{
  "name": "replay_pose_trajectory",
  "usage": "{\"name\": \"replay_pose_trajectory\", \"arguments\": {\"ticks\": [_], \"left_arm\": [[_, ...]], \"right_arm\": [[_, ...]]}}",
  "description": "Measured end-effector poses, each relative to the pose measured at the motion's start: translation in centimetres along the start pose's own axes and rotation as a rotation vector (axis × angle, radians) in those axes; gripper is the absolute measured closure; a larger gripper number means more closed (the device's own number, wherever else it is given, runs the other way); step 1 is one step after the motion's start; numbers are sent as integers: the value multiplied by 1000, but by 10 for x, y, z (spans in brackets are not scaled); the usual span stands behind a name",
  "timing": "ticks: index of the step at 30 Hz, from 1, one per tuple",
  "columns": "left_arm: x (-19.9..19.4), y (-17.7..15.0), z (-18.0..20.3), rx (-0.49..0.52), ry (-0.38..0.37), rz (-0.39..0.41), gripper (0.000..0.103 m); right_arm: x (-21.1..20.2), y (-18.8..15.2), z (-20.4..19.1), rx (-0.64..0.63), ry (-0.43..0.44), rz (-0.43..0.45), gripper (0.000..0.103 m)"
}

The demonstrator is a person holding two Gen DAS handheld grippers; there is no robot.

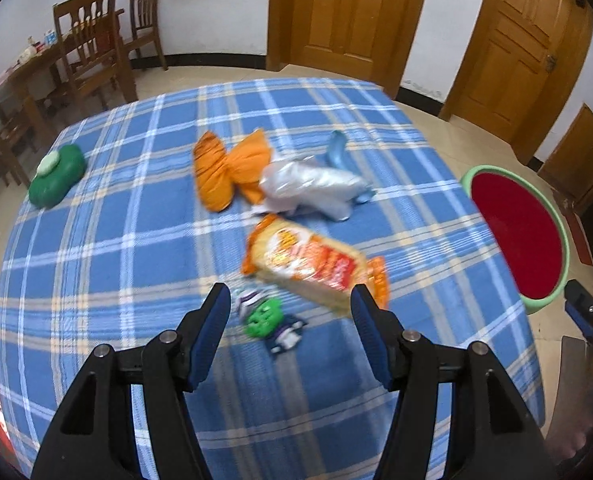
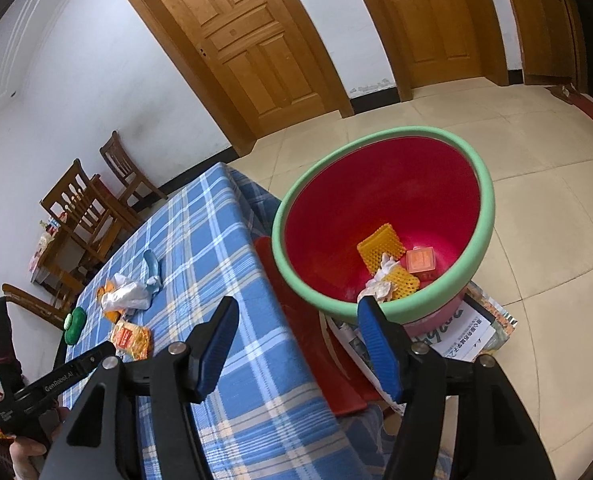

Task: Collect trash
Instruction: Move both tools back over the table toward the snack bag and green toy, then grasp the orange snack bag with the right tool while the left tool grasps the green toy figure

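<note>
A table with a blue checked cloth (image 1: 96,264) is seen from the left tongs' camera. The left gripper (image 1: 290,304) is held over the near part of the cloth, with its jaws apart and nothing between the pads. Just past its tips a small green and purple wrapper (image 1: 266,322) is lying flat. An orange snack pack (image 1: 312,266) is lying a bit farther on, near the right finger. Behind it a silver bag (image 1: 308,186) is touching an orange bag (image 1: 232,170), and a blue tube (image 1: 336,148) is poking out at the back. A green box with a white lid (image 1: 56,176) is set well apart, by the left edge.

The right gripper (image 2: 296,312) is held near the red bin with a green rim (image 2: 484,200), beside the table. Its jaws are open too, and nothing is held. Inside the bin, yellow mesh pieces (image 2: 378,246), crumpled white paper (image 2: 380,286) and a small orange pack (image 2: 420,260) are seen (all at the bottom).
</note>
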State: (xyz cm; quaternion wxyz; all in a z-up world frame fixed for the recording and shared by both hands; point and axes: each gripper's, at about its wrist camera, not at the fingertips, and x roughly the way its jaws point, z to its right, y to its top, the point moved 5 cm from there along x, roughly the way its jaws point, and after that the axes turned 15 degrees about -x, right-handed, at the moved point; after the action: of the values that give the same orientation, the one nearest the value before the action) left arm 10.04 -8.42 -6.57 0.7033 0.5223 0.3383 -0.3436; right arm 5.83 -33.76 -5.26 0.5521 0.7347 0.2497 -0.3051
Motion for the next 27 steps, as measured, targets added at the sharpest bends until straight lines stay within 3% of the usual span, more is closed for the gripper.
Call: {"name": "replay_pose_trajectory", "arguments": {"ticks": [10,12,16,27], "left_arm": [[13,-9,-16,-23,3,-24,41],[16,-11,-16,-27,-1,-32,43],[20,-13,-17,-22,-6,-34,57],[16,-13,-22,-29,-37,-27,58]], "right_arm": [[6,-3,-14,-28,7,-22,38],[7,-4,-15,-30,6,-24,38],[9,-5,-17,-33,6,-33,38],[11,5,-35,-101,10,-33,38]]}}
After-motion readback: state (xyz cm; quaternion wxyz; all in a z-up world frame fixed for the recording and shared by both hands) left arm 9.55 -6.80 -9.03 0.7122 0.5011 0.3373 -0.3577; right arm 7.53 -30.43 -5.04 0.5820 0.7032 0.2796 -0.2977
